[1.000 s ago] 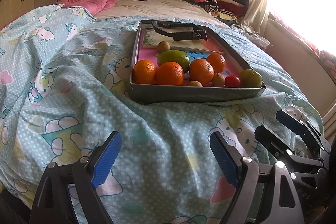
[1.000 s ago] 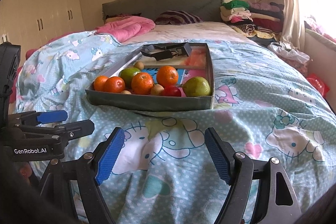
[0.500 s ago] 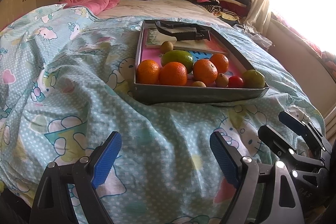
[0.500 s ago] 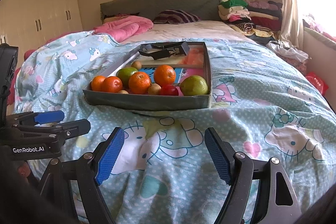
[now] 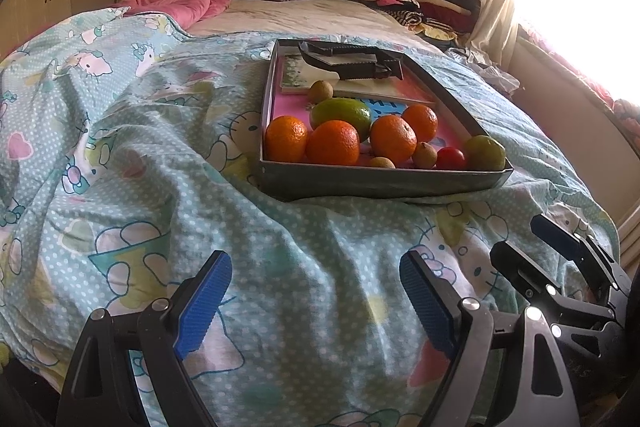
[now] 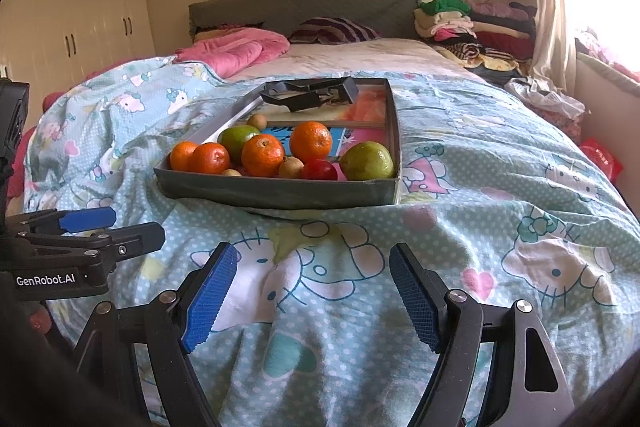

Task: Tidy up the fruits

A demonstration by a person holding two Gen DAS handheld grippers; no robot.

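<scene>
fruit tray [image 5: 380,183] on bedspread, well beyond both open, empty tongs [image 5: 316,291]

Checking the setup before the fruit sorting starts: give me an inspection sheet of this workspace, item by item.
Surface: bed with a rumpled cartoon-print quilt; soft, uneven.
Job's things: grey tray on the quilt holding four oranges, two green fruits, one red fruit and small brown fruits, bunched at its near end.
Clutter: black clamp-like tool and printed sheets at the tray's far end.
Grippers: left tool and right tool both open, empty, short of the tray.
Cables: nothing seen.
Surroundings: pink blanket, folded clothes, wardrobe, bright window.
</scene>
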